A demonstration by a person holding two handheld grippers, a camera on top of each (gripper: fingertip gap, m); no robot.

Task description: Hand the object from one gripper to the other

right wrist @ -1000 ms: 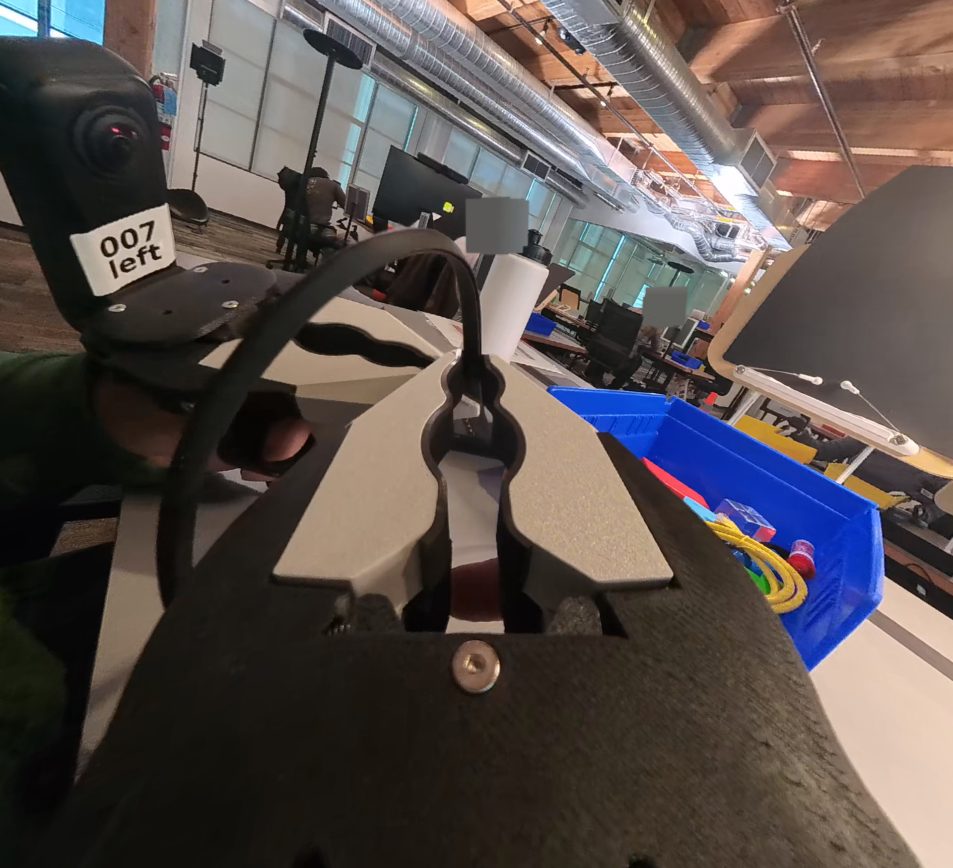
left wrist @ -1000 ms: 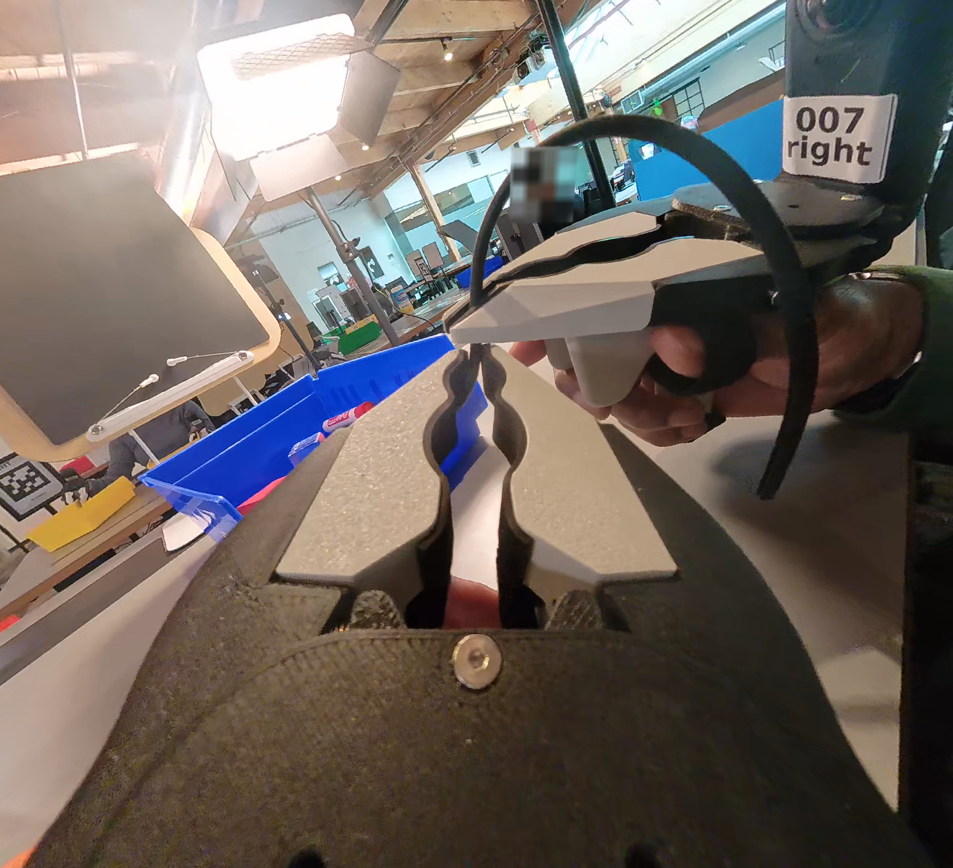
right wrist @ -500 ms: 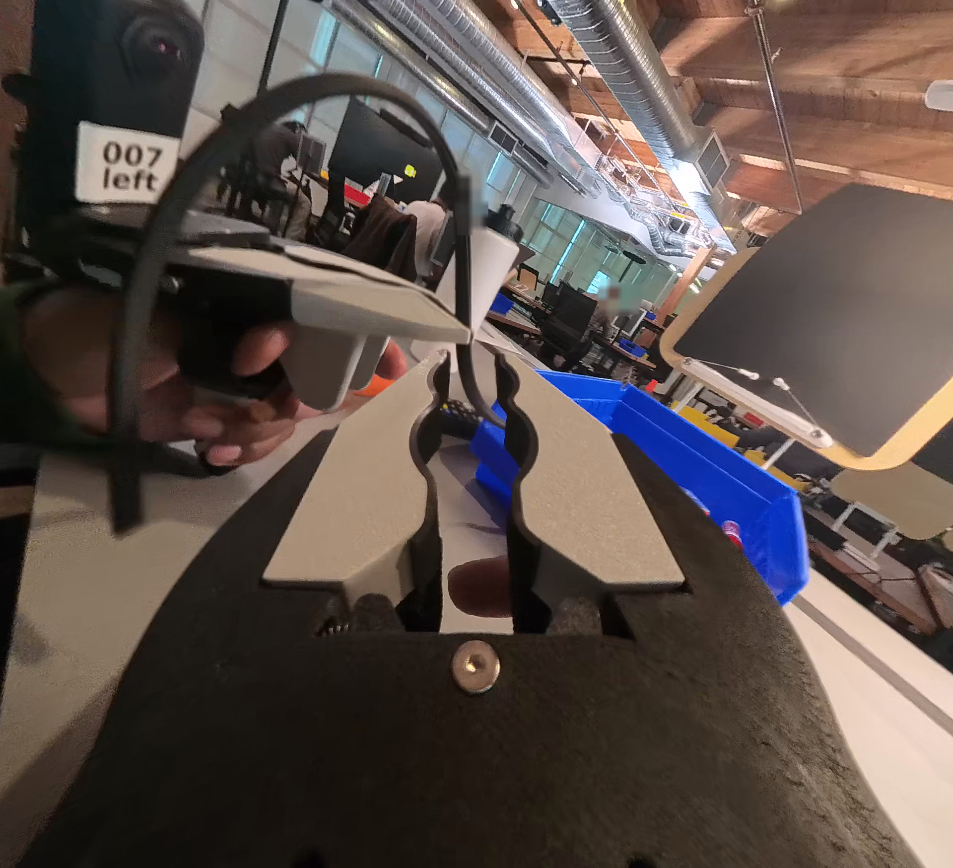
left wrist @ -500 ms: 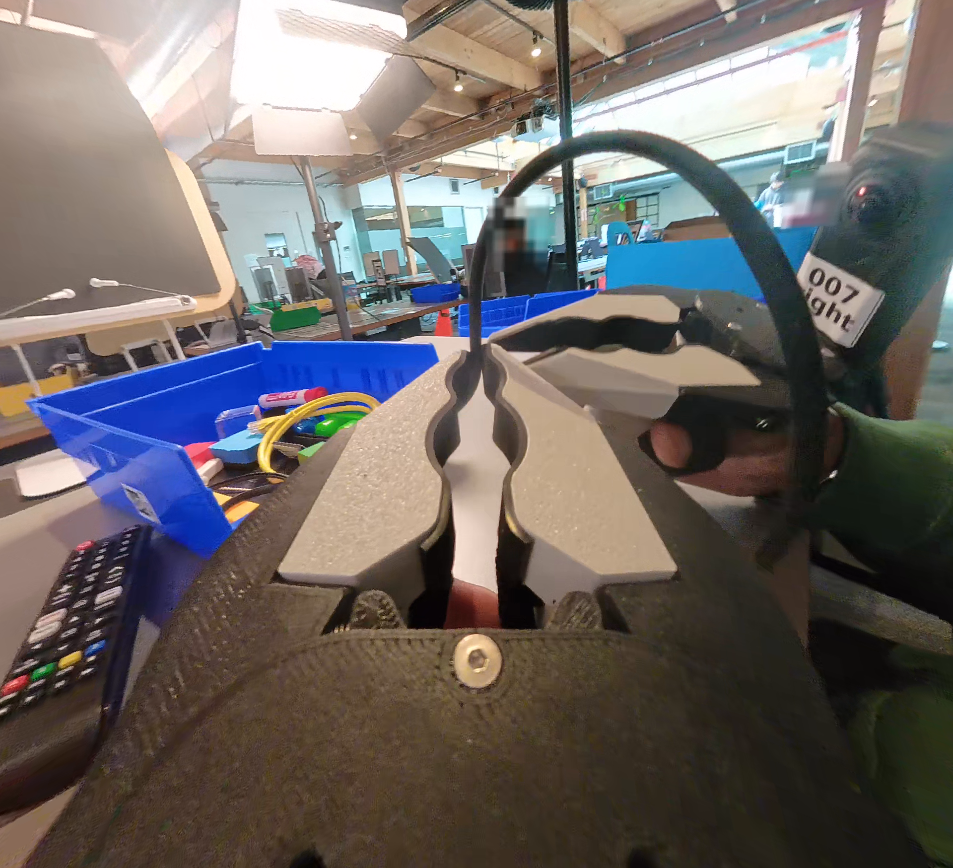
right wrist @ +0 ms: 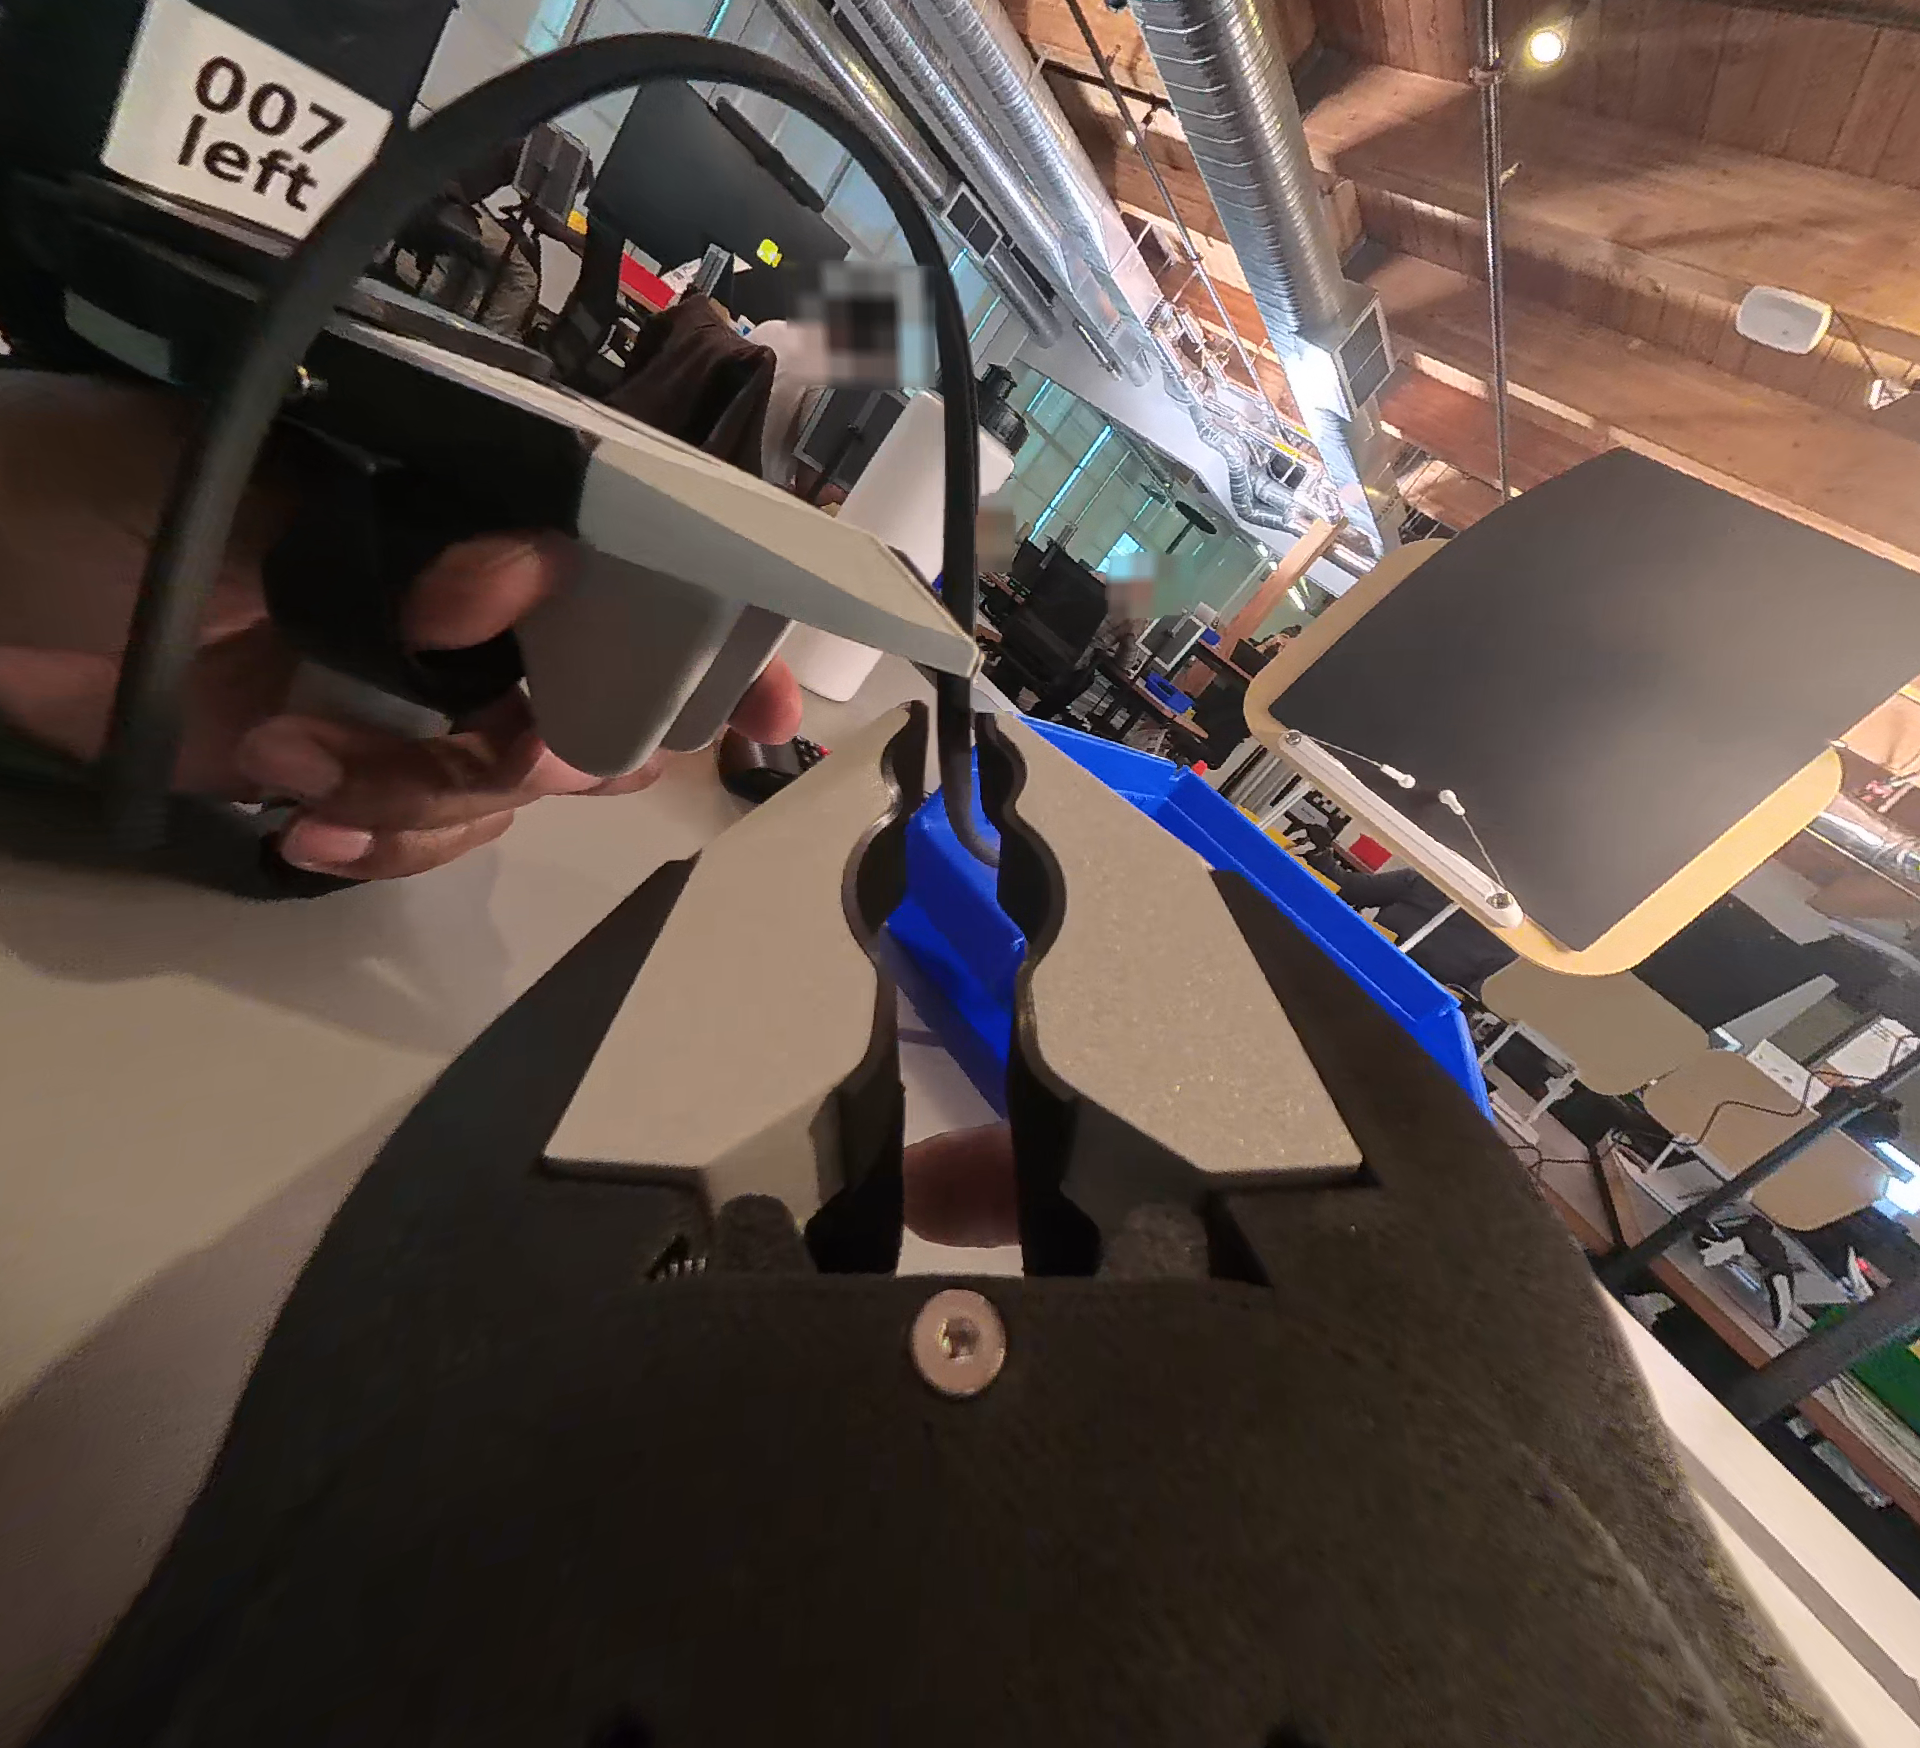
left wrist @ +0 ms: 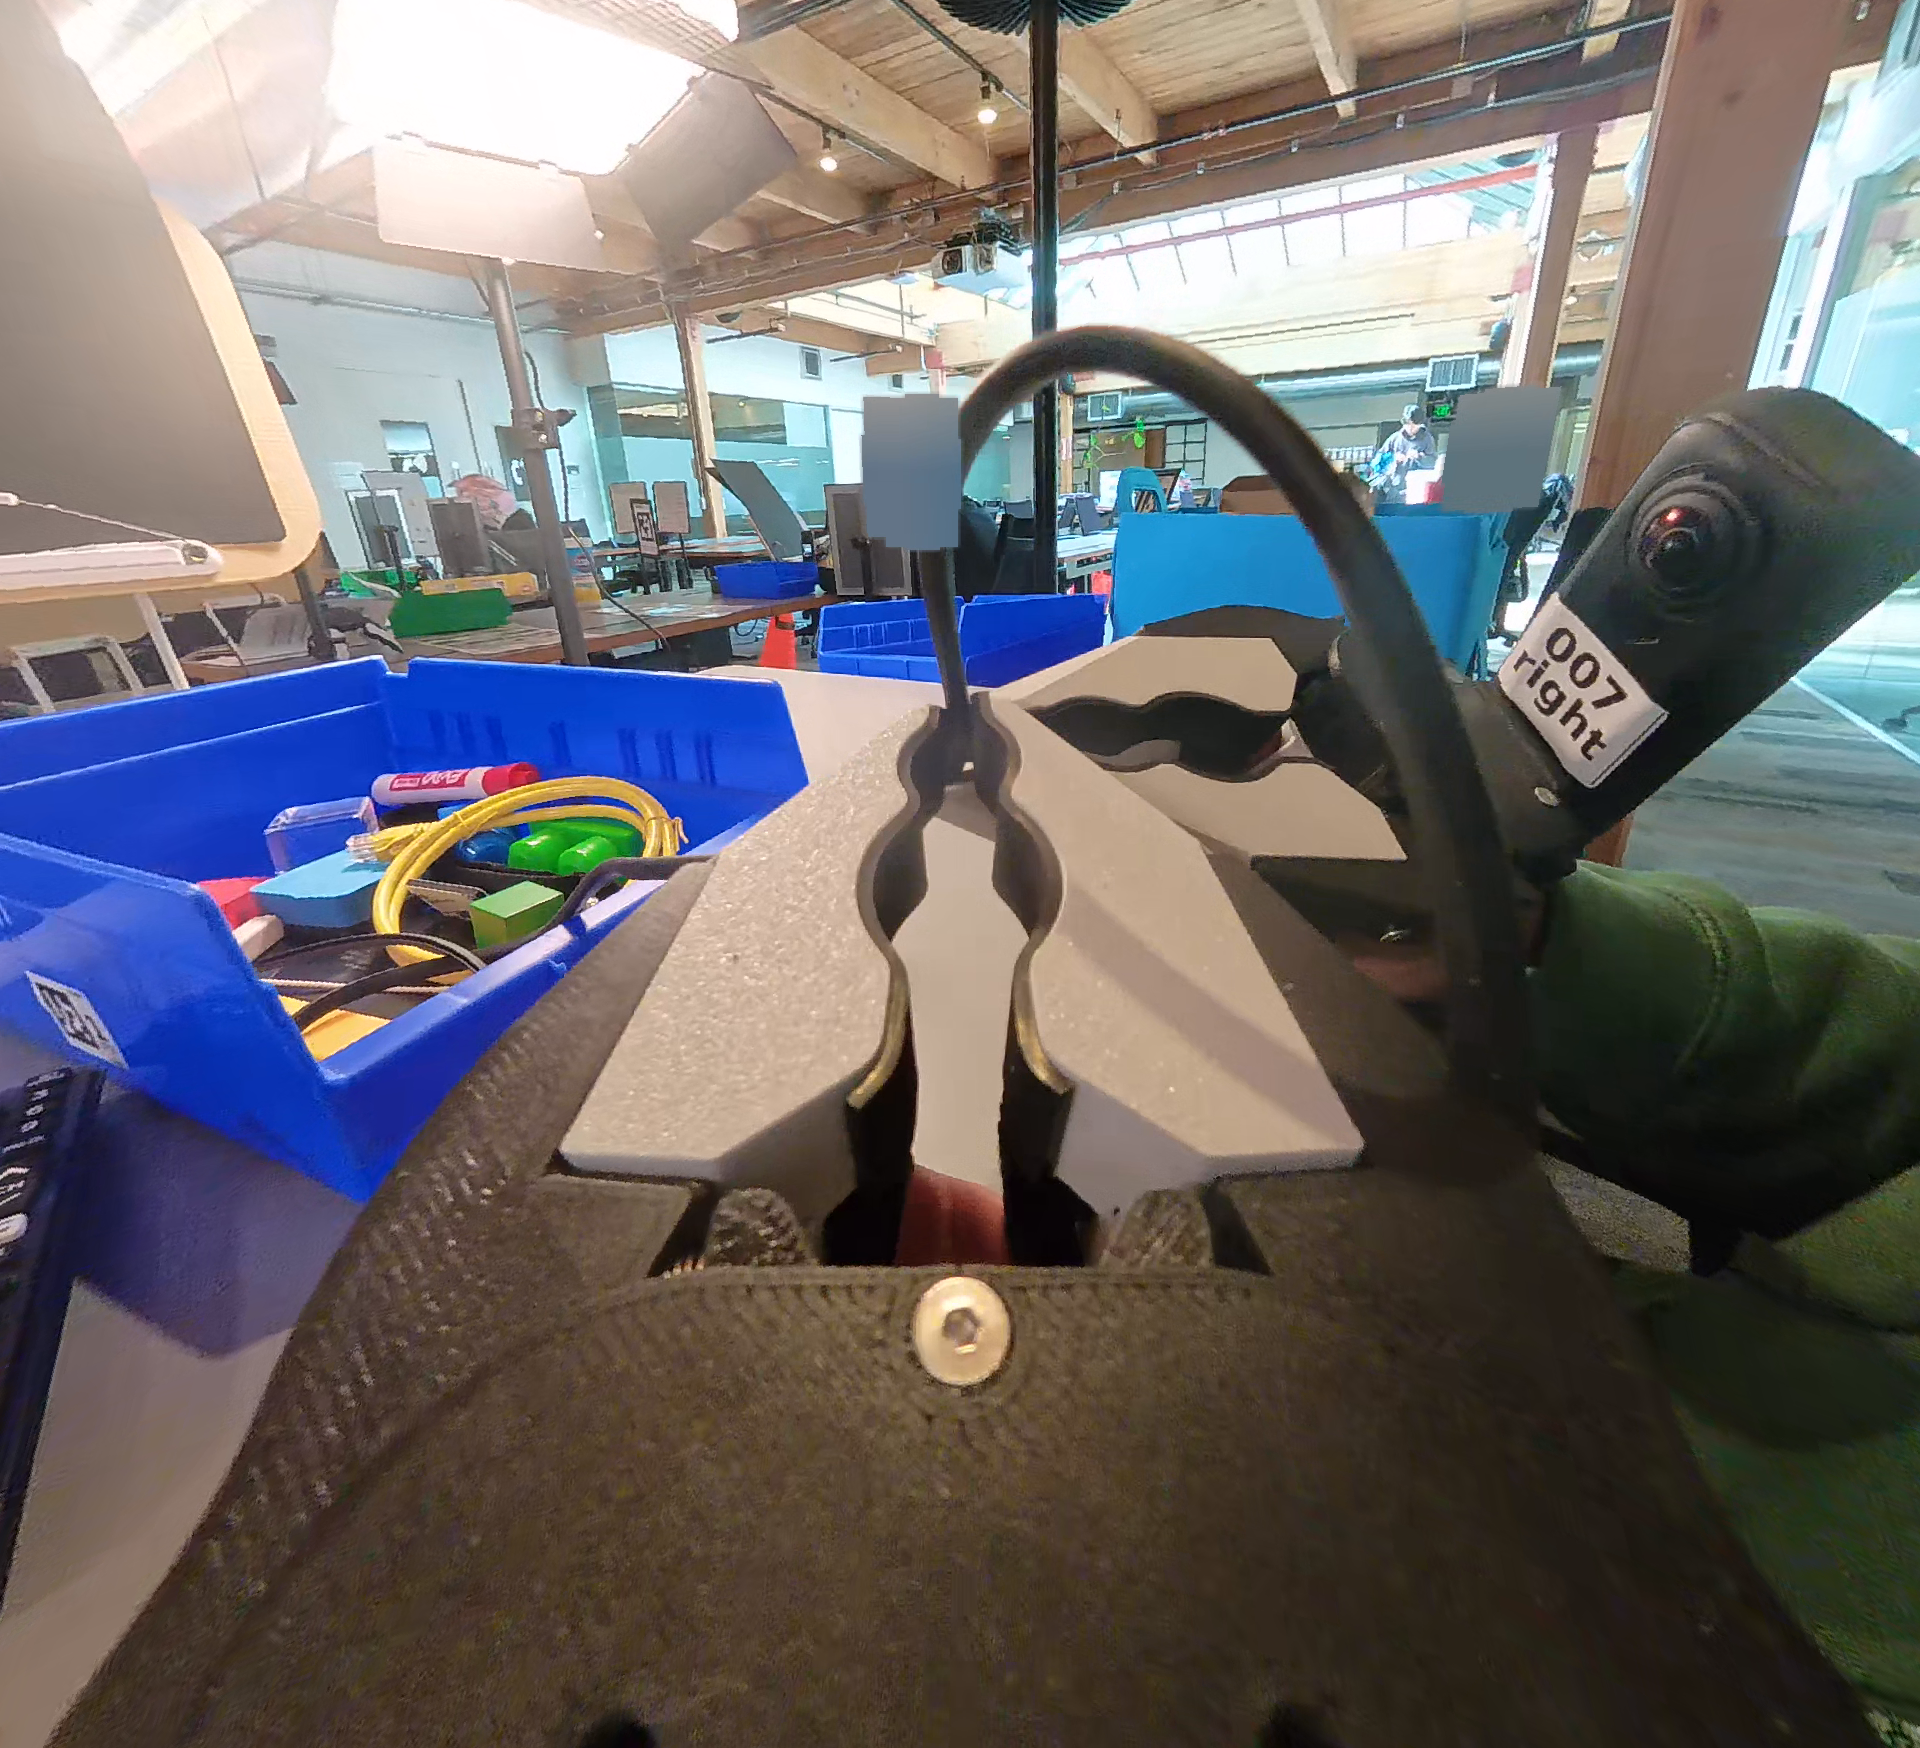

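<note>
Black and rubbery, the cable [left wrist: 1226, 410] arches in a loop between the two tools, well above the grey surface [right wrist: 239, 981]. In the left wrist view one end drops into the tips of the left gripper [left wrist: 964, 742], whose jaws are pinched shut on it. From there the loop curves over to the right, in front of the right gripper [left wrist: 1195, 711] and the green sleeve [left wrist: 1714, 1023].

In the right wrist view the cable [right wrist: 582, 62] comes down past the tip of the left gripper [right wrist: 961, 649] and runs between the jaws of the right gripper [right wrist: 961, 742]. Those jaws stand slightly apart; whether they pinch the cable cannot be told.

A blue bin [left wrist: 156, 1002] of mixed small items, with a coiled yellow cord [left wrist: 499, 825] among them, sits on the surface to the left.
</note>
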